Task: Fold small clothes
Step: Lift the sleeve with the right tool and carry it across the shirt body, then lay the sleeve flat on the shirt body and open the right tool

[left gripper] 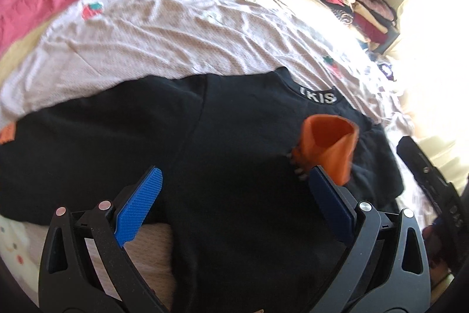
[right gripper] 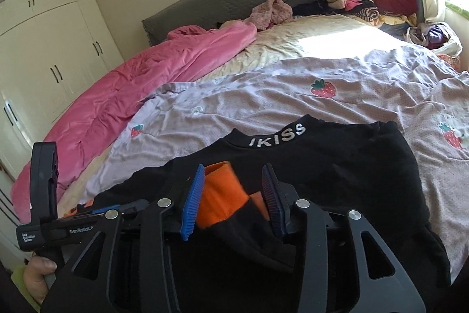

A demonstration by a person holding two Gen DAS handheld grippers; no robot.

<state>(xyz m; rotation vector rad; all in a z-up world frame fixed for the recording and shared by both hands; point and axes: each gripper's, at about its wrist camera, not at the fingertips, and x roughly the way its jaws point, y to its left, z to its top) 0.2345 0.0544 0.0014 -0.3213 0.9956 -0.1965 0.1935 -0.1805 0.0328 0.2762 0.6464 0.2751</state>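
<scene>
Bed: lilac strawberry sheet, pink quilt far side. Black top flat on sheet, collar away. Left gripper released, wide over top. Right gripper part open; orange cuff between pads, probably loose, contact unclear.

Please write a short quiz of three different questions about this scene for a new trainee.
1. True or false: the black top lies on the bed.
2. The cuff between the right hand-held gripper pads is: A green, B orange, C white?
3. Which word stands on the collar?

Key: 1 true; 2 B; 3 IKISS.
</scene>
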